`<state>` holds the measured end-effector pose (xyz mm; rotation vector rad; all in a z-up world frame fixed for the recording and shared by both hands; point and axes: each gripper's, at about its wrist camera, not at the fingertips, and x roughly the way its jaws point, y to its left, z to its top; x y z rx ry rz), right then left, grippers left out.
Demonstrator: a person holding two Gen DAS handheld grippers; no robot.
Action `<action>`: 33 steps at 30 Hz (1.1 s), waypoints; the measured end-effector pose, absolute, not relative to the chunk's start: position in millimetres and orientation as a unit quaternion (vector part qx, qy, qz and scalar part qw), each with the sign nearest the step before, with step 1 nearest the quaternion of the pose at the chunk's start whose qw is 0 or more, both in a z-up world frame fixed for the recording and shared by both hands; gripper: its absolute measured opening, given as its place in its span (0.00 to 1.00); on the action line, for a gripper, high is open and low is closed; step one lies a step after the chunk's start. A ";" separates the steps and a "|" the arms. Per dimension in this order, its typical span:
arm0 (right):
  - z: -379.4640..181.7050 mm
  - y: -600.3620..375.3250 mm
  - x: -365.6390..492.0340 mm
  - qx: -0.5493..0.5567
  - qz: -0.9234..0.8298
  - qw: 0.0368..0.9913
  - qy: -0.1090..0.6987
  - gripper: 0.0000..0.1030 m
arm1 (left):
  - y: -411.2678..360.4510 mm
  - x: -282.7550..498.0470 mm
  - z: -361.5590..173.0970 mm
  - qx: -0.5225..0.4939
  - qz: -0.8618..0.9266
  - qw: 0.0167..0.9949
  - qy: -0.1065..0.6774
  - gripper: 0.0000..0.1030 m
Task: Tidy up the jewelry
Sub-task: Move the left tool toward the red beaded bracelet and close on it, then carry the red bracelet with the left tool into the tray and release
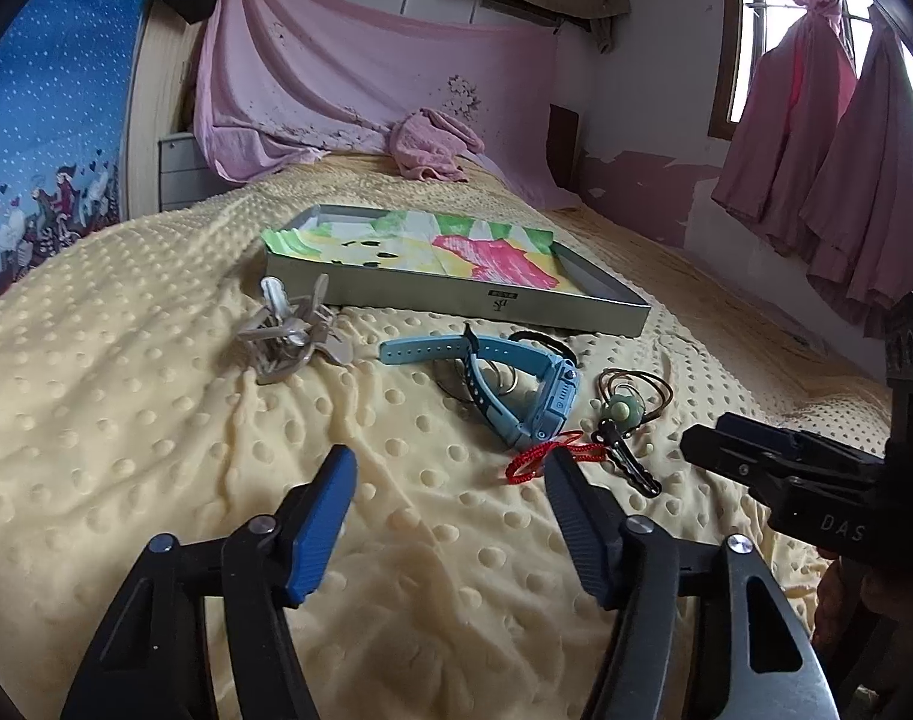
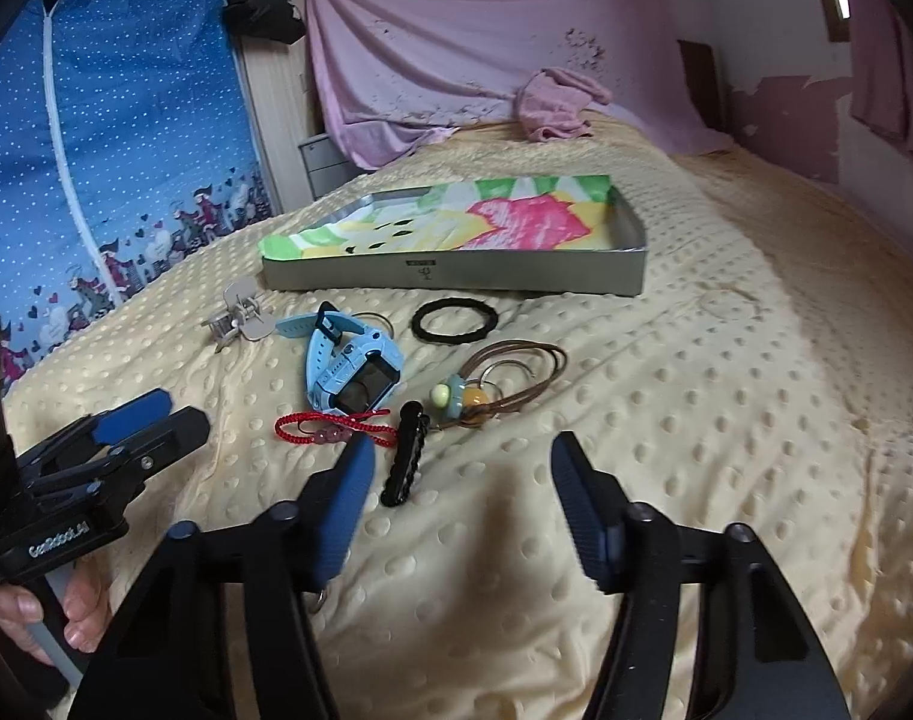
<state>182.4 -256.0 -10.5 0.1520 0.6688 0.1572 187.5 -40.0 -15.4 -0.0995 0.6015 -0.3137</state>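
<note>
A grey metal tray (image 1: 492, 303) (image 2: 456, 279) lined with a bright painted paper lies on the yellow bedspread. In front of it lie a beige hair claw (image 1: 288, 330) (image 2: 234, 312), a blue watch (image 1: 516, 384) (image 2: 351, 369), a black hair ring (image 2: 454, 321), a red cord bracelet (image 1: 546, 456) (image 2: 330, 429), a black hair clip (image 1: 630, 462) (image 2: 405, 462) and a brown cord with beads (image 1: 624, 408) (image 2: 474, 396). My left gripper (image 1: 450, 468) is open, just short of the bracelet. My right gripper (image 2: 462, 450) is open, near the hair clip.
The dotted yellow bedspread (image 1: 156, 420) (image 2: 726, 420) covers the whole bed. A pink towel (image 1: 432, 144) lies at the far end. A blue patterned wardrobe (image 2: 114, 120) stands at the left. Pink curtains (image 1: 816, 150) hang at the right.
</note>
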 end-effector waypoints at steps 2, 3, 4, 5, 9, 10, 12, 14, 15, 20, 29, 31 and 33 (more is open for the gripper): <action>-13.0 -253.8 188.2 0.075 0.093 0.936 0.332 0.37 | -42.6 193.0 -17.6 -0.050 -0.168 0.938 0.301 0.50; -15.0 -252.7 189.8 0.075 0.098 0.935 0.334 0.35 | -44.0 195.1 -18.8 -0.050 -0.176 0.935 0.303 0.46; -16.5 -250.8 192.1 0.073 0.104 0.933 0.337 0.32 | -46.2 197.9 -20.2 -0.050 -0.186 0.932 0.307 0.45; -18.5 -248.6 194.3 0.072 0.109 0.931 0.340 0.29 | -47.7 200.4 -21.6 -0.050 -0.195 0.929 0.310 0.43; -25.9 -242.4 199.7 0.068 0.126 0.925 0.352 0.23 | -58.2 210.2 -27.0 -0.043 -0.227 0.918 0.323 0.30; -27.3 -240.7 201.0 0.067 0.129 0.924 0.355 0.21 | -60.5 212.4 -28.5 -0.042 -0.233 0.915 0.326 0.29; -29.8 -239.2 202.9 0.065 0.133 0.922 0.358 0.21 | -64.2 216.1 -30.5 -0.040 -0.245 0.911 0.329 0.27; -31.9 -237.2 205.0 0.063 0.138 0.920 0.362 0.21 | -67.5 219.5 -32.1 -0.039 -0.255 0.907 0.332 0.26; -33.0 -235.9 206.2 0.061 0.140 0.919 0.364 0.21 | -68.7 220.3 -32.7 -0.039 -0.259 0.906 0.333 0.23; -38.2 -229.3 212.5 0.052 0.144 0.913 0.377 0.21 | -67.2 223.7 -37.3 -0.043 -0.262 0.900 0.346 0.09; -32.8 -230.5 204.5 0.049 0.147 0.915 0.371 0.04 | -69.6 208.9 -29.7 -0.032 -0.256 0.903 0.343 0.05; -29.2 -232.9 199.3 0.054 0.149 0.919 0.361 0.04 | -66.0 202.6 -23.8 -0.043 -0.256 0.905 0.336 0.05; -23.8 -235.4 193.9 0.058 0.153 0.922 0.350 0.04 | -64.4 195.8 -15.9 -0.049 -0.259 0.908 0.327 0.05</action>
